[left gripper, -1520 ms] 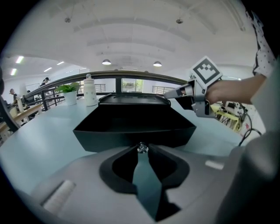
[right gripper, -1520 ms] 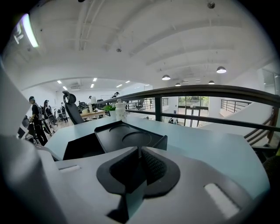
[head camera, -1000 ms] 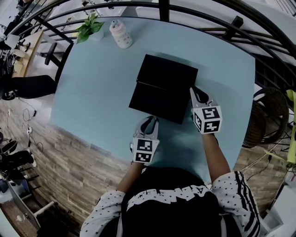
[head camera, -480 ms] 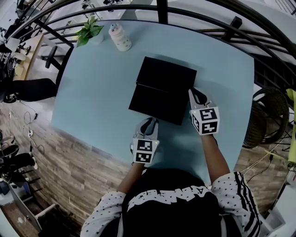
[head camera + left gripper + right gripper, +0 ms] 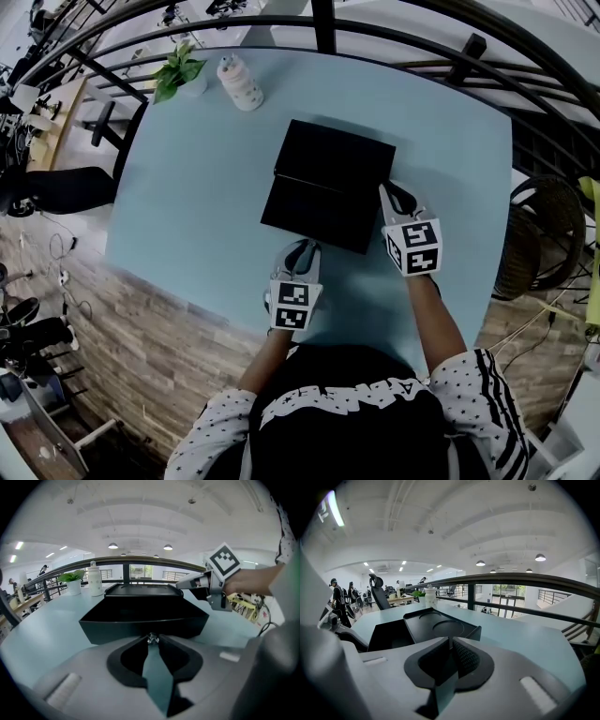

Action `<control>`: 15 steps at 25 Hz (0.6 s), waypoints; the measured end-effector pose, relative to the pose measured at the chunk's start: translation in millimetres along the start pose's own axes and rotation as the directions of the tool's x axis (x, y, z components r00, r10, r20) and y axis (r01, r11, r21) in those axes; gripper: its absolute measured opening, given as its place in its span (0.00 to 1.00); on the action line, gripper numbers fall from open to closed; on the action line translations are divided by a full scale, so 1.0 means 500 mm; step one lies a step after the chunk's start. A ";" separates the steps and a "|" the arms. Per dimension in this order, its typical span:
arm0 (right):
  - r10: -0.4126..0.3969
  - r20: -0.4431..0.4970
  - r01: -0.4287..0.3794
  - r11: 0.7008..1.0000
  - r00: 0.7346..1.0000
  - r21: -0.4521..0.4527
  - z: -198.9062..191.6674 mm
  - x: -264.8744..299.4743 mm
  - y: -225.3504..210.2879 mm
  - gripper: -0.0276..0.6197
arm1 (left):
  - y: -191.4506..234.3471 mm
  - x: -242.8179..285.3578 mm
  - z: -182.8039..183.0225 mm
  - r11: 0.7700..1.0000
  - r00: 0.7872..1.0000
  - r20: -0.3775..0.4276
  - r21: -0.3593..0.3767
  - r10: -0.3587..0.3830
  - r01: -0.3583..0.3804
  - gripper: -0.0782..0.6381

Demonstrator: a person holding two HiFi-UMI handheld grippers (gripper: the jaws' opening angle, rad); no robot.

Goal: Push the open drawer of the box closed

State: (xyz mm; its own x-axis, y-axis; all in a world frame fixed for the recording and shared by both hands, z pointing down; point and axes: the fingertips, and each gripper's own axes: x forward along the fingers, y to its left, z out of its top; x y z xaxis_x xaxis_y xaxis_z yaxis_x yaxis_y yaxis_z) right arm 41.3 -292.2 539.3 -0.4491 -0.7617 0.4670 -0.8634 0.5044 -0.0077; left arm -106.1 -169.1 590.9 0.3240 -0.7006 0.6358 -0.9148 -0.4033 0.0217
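A black box (image 5: 336, 161) lies on the pale blue table (image 5: 187, 187), and its drawer (image 5: 317, 212) stands pulled out toward me. My left gripper (image 5: 302, 247) is shut and empty, with its tips just short of the drawer's front wall (image 5: 144, 624). My right gripper (image 5: 385, 188), also shut and empty, sits at the box's right side near where the drawer meets the box. In the right gripper view the box top (image 5: 443, 627) with its round recesses lies straight ahead, and the open drawer (image 5: 391, 634) shows to its left.
A potted plant (image 5: 178, 67) and a white bottle (image 5: 239, 82) stand at the table's far left corner. A dark railing (image 5: 319, 23) runs behind the table. A wicker chair (image 5: 544, 234) stands off the right edge. Wooden floor lies below the near edge.
Almost nothing differs. My right gripper has edged slightly toward the box's side, while the left gripper and the drawer stay where they were.
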 end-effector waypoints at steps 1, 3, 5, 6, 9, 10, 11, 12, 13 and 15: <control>0.001 -0.001 -0.001 1.000 1.000 0.001 0.000 0.001 0.000 0.06 | 0.000 0.002 0.001 1.000 1.000 -0.001 0.001 -0.003 0.003 0.11; 0.000 -0.005 0.000 1.000 1.000 -0.005 0.000 0.001 0.000 0.06 | 0.000 0.006 0.002 1.000 1.000 -0.005 0.004 -0.008 0.008 0.11; -0.003 -0.010 0.003 1.000 1.000 -0.012 0.000 0.001 -0.001 0.06 | 0.002 0.010 0.005 1.000 1.000 -0.007 0.009 -0.009 0.009 0.11; -0.004 -0.011 0.004 1.000 1.000 -0.011 0.000 0.002 -0.001 0.06 | 0.002 0.012 0.007 1.000 1.000 -0.007 0.010 -0.010 0.010 0.11; -0.003 -0.014 0.003 1.000 1.000 -0.006 0.001 0.001 -0.001 0.06 | 0.002 0.015 0.010 1.000 1.000 -0.010 0.013 -0.018 0.018 0.11; -0.003 -0.016 0.003 1.000 1.000 -0.010 0.002 0.000 0.000 0.06 | 0.002 0.016 0.011 1.000 1.000 -0.010 0.015 -0.020 0.020 0.11; -0.004 -0.018 0.003 1.000 1.000 -0.013 0.002 0.000 0.001 0.06 | 0.003 0.016 0.013 1.000 1.000 -0.010 0.016 -0.022 0.022 0.11; -0.004 -0.019 0.004 1.000 1.000 -0.015 0.003 0.001 0.001 0.06 | 0.004 0.018 0.015 1.000 1.000 -0.009 0.017 -0.024 0.024 0.11; -0.005 -0.020 0.005 1.000 1.000 -0.015 0.003 0.001 0.000 0.06 | 0.004 0.020 0.016 0.999 1.000 -0.010 0.018 -0.026 0.027 0.11; -0.006 -0.024 0.005 1.000 1.000 -0.014 0.002 0.001 0.000 0.06 | 0.004 0.025 0.019 0.999 1.000 -0.011 0.020 -0.029 0.029 0.11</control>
State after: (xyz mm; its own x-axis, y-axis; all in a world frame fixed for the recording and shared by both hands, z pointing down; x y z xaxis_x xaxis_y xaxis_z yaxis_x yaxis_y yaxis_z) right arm 41.0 -293.1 538.5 -0.4385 -0.7546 0.4881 -0.8626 0.5058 0.0070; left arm -101.7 -184.5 591.4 0.3473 -0.6820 0.6436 -0.9001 -0.4350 0.0249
